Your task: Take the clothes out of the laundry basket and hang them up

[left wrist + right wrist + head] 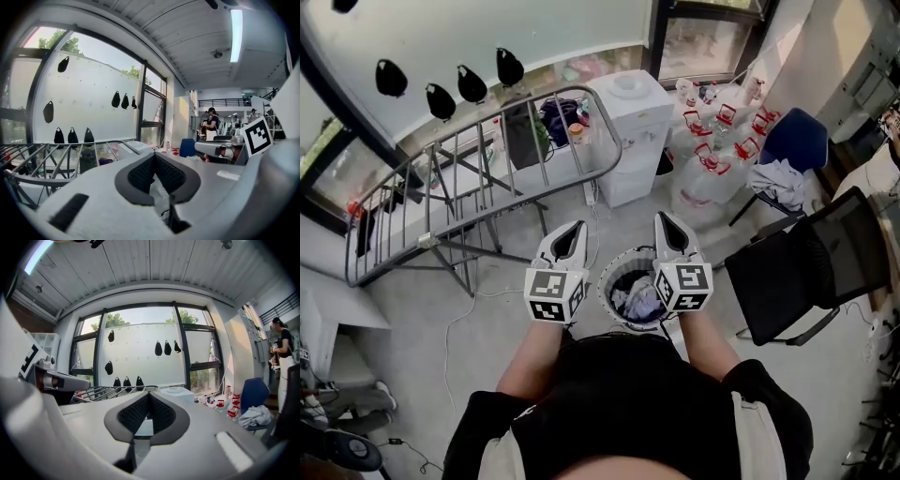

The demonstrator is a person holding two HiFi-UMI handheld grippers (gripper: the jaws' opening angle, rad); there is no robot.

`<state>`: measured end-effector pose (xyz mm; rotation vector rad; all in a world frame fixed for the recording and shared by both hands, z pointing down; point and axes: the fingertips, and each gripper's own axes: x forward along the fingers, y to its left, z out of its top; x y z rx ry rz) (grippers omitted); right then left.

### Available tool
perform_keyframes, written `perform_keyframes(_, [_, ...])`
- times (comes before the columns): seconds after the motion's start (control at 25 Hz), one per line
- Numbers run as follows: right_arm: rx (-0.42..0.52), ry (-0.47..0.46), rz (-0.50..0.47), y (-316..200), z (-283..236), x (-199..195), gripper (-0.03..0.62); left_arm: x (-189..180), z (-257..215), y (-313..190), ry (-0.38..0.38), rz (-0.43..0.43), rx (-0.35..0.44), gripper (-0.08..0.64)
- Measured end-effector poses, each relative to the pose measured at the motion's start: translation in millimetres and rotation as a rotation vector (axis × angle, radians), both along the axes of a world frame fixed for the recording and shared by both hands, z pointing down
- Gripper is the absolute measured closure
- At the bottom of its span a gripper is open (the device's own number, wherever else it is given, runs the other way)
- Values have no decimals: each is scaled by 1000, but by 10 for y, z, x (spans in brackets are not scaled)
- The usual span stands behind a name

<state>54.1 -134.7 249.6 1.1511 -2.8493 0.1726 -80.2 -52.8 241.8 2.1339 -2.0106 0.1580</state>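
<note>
- As I judge it, the task is at its very first step. No garment is taken yet, and both tools are held above the laundry basket (607,277), which stands on the floor just in front of the person.
- The left hand-held gripper (573,228) has its jaws closed together, with nothing between the pads.
- The right hand-held gripper (665,219) is the same: its jaws are together and it is empty.
- Both point forward and almost level, toward the window, not down into the basket.
- The next move calls for tipping one tool downward, opening its jaws, lowering it into the basket and closing on a fold of the top garment.
- After that, the garment must go to the drying rack (478,169), which stands near the basket on the left. Its bars look mostly bare.
- The clothes (637,300) lie inside the basket as a crumpled heap, with a pale lilac-white piece on top of darker cloth.
- They look soft and tangled, so one piece may pull another up with it.
- The basket is round and white, with a perforated wall.
</note>
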Motion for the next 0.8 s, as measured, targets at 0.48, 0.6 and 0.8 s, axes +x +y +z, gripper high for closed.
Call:
perform_keyframes(0.48, [-15, 8, 409, -102, 68, 192, 580, -62, 50, -730, -2, 409, -13, 551])
perform_keyframes(0.6, [-29, 13, 503, -18, 120, 231, 580, -58, 99, -812, 10, 500, -21, 552])
perform_keyframes(0.8, [-62, 30, 634, 181, 239, 326, 580, 77, 290, -857, 30, 644, -58, 551])
